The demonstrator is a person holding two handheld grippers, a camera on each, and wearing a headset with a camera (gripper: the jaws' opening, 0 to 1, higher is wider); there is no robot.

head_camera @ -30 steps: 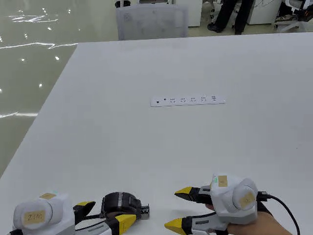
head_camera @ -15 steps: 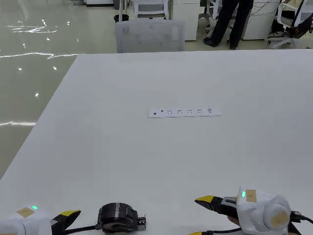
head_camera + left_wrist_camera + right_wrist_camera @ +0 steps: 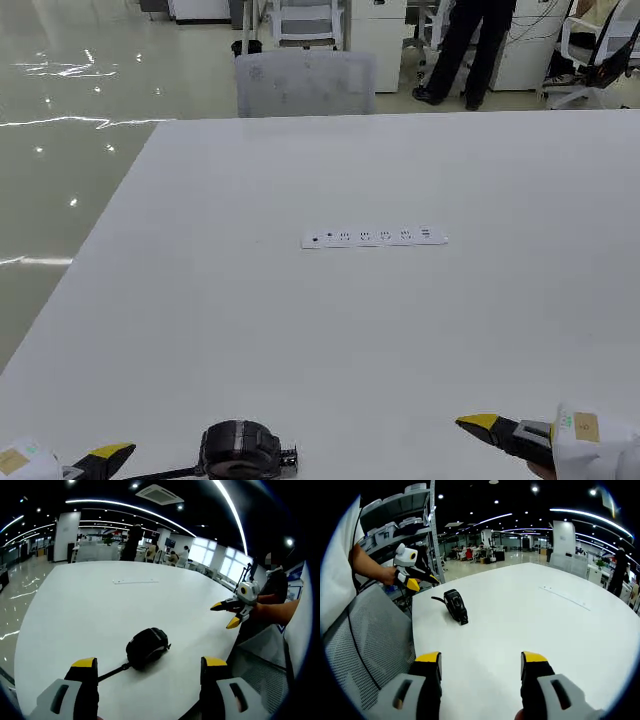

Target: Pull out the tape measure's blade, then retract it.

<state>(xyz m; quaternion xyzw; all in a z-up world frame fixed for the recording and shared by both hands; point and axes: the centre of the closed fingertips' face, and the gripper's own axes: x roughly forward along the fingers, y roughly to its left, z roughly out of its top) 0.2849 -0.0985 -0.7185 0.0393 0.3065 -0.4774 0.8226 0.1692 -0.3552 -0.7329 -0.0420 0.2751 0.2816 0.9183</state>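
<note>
Tape measure (image 3: pixel 243 450) rests on the white table (image 3: pixel 330 330) close to the near edge, clear of both grippers. Its metal end tab sits against the case on the right and a black strap (image 3: pixel 168 471) trails off to the left. Left gripper (image 3: pixel 423 582): the head view cuts it to a single yellow tip just left of the strap. The right gripper view presents it whole, held in a hand off the table's corner, jaws parted with nothing between them. Its own view confirms the jaws wide apart, with the tape measure lying ahead of them and touching neither tip. Right gripper (image 3: pixel 223 616): the head view records one yellow tip at the lower right, well apart from the tape measure. The left gripper view shows both tips spread and empty, and its own view shows wide jaws with bare table beyond. Power strip (image 3: pixel 374 237) lies mid-table. Grey chair (image 3: pixel 305 83) stands at the far edge. The gripper views add a mesh chair back (image 3: pixel 365 645) beside the near edge.
</note>
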